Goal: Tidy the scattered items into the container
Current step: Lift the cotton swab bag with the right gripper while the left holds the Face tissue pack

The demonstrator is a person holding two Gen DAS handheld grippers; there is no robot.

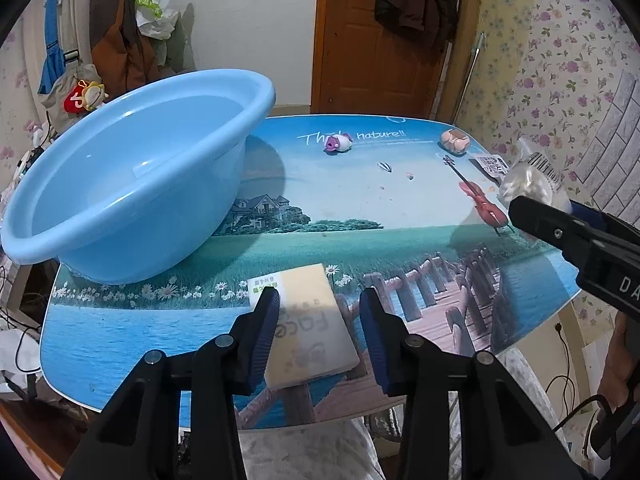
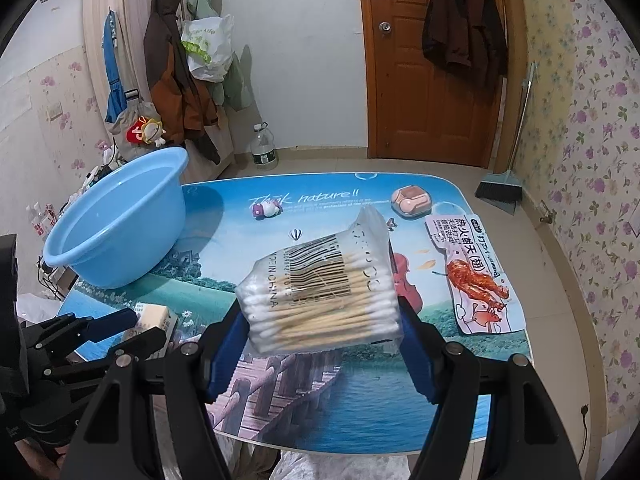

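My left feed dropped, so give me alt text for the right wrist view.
The right gripper holds a bag of cotton swabs between its blue fingers above a table. On the table sit a blue basin, a snack packet, a toy and a small case; the left gripper straddles a tissue pack.

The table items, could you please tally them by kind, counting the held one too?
Basin: 1
Tissue pack: 1
Cotton swab bag: 1
Snack packet: 1
Small toy: 1
Pink case: 1
Total: 6
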